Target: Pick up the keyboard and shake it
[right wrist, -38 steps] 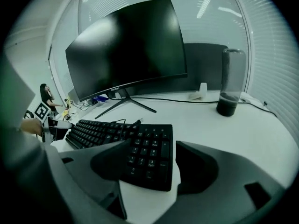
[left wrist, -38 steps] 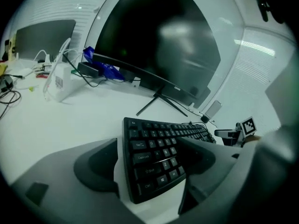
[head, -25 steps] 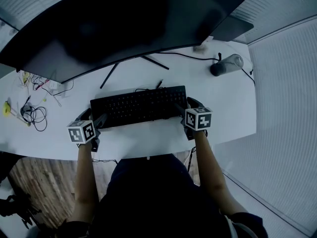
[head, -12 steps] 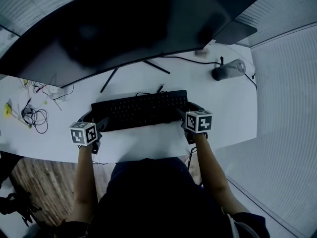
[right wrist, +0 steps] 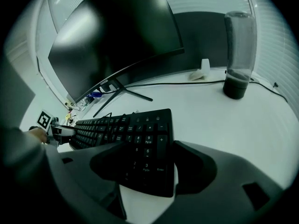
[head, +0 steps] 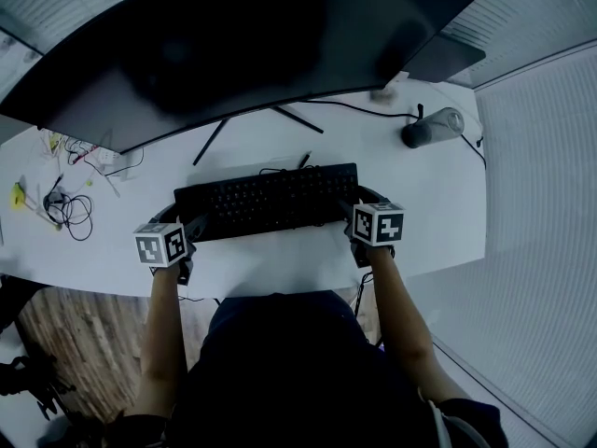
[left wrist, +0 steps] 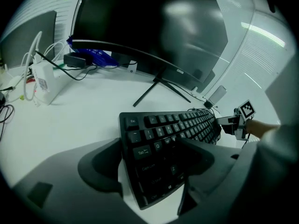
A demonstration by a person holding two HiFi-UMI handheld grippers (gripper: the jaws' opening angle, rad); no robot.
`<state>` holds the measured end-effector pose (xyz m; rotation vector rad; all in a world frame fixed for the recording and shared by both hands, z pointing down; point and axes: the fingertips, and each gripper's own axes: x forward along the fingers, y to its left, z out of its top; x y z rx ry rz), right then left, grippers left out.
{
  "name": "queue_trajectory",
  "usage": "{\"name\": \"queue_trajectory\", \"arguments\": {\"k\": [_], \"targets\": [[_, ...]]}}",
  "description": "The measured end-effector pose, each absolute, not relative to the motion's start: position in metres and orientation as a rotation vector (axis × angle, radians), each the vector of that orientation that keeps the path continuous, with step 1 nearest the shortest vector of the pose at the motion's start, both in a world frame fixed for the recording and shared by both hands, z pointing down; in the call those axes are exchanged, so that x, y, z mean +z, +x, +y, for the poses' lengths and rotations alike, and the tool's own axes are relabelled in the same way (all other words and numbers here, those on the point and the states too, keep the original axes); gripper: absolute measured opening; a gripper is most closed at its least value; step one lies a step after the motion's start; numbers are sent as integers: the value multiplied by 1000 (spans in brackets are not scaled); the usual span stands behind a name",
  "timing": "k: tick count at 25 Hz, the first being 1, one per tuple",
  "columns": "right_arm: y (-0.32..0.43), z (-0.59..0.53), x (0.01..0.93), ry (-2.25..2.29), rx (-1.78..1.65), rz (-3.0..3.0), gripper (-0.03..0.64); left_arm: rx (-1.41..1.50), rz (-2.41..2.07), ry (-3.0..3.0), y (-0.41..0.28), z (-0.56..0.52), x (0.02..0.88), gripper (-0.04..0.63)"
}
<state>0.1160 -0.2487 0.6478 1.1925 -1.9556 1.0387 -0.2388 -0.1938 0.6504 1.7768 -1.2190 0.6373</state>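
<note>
White desk [head: 280,261] with monitor [head: 233,45], bottle [head: 431,127], cables [head: 67,215]

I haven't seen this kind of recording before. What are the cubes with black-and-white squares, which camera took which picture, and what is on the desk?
There is no robot here. A person holds a two-jaw gripper in each hand, and each marked cube is part of its gripper. The head view looks down from the person's head, with the left gripper at its left and the right gripper at its right. The other two views ride on the grippers and look along their jaws. On the white desk are a black keyboard, a curved monitor, a bottle and loose cables. Each gripper's jaws straddle one end of the keyboard. I cannot tell whether they clamp it.
</note>
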Motion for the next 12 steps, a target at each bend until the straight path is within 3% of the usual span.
{"name": "queue_trajectory", "arguments": {"k": [12], "targets": [[95, -267, 491, 1241, 331, -2152, 310, 229, -1276, 1800, -225, -170, 622, 379]]}}
